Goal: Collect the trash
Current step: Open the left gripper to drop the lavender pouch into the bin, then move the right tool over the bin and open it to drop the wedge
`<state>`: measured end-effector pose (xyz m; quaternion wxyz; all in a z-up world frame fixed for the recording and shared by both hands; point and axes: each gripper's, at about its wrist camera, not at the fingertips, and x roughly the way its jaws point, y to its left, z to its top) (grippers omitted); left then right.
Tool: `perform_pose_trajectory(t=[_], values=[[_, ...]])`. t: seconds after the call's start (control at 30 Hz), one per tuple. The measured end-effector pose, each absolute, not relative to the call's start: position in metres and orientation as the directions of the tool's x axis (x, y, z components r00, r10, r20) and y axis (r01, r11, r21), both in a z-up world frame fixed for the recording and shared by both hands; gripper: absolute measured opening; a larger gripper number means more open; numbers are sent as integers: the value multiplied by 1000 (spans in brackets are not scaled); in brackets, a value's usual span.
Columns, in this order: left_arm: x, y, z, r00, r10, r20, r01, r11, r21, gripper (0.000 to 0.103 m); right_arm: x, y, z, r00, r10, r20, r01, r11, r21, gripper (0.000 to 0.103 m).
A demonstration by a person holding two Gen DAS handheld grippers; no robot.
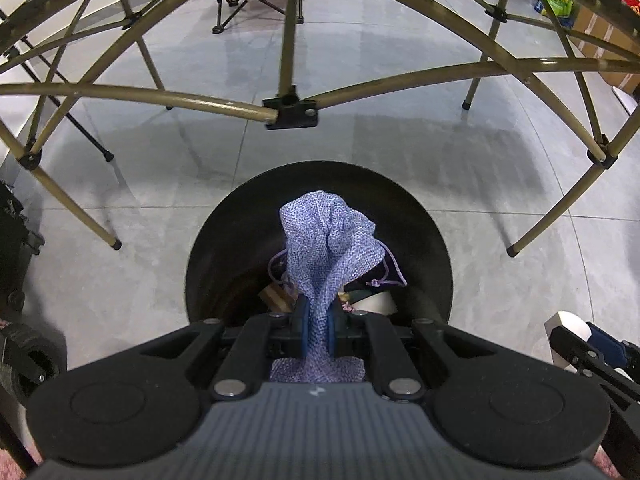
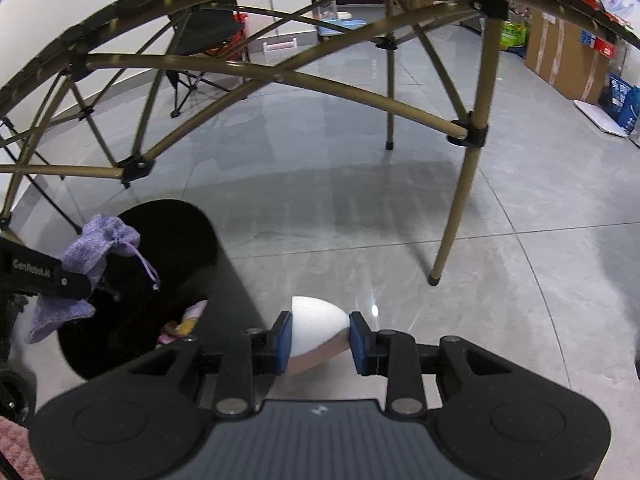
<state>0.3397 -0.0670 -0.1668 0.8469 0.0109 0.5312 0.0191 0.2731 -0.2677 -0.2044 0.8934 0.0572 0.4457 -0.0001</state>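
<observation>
Grey floor tiles [image 2: 400, 184], glossy and crossed by thin grout lines, fill the background of both views, under a folding table frame [image 1: 288, 108] of tan tubes with black joints.

Left tongs [image 1: 318, 330]: the jaws are closed tight on a lilac mesh drawstring pouch [image 1: 328, 240], pinching its fabric between the blue pads [image 1: 304, 328]. The pouch bulges beyond the fingertips, directly above the mouth of a black round trash bin [image 1: 224, 240]; a loose tail of the fabric lies behind the jaws. Its lilac cord [image 2: 147, 268] dangles over the bin opening in the right wrist view. Scraps already lie at the bottom of the bin [image 1: 280, 298], pale and partly hidden by the pouch.

Right tongs [image 2: 320, 338]: the jaws grip a white wedge-shaped piece [image 2: 316, 322] with a rounded top, held between the blue pads above bare floor, just beside the bin's right wall. The piece has a darker, brownish lower face.

Beyond the frame: a folding camp chair [image 2: 200, 40] near the far wall, and cardboard boxes [image 2: 560, 52] with coloured packages along the right edge of the room.
</observation>
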Motion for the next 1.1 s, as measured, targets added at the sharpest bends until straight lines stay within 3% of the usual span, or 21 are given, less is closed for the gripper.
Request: perform_pose_trajectory(t=[0.3,0.4,0.43,0.5,0.53,0.57,1.1], values=[[353,-85,-176,429,44,-902,5,999,52,10,278,-289,-217,587,39,-808,91,989,114,29],[353,-87,-176,440,47,-897,13,998,59,18,277,-294,-218,588,38,-808,98,988,118,29],[354,-87,-176,447,48,-894,14,998,60,27,276,-295,-219,589,37,-808,101,988,118,29],[353,-88,-174,457,52,-888,12,998,65,60,275,-299,-219,589,36,-807,105,987,120,29],[352,-88,-174,462,60,-885,3,998,69,91,274,-300,-219,590,35,-807,107,987,122,29],[351,-88,-172,470,75,-880,-12,997,78,103,273,-302,-218,591,35,-806,109,986,122,29],[343,-73,-160,486,97,-869,-58,995,79,103,267,-293,-208,610,34,-791,90,990,112,29]])
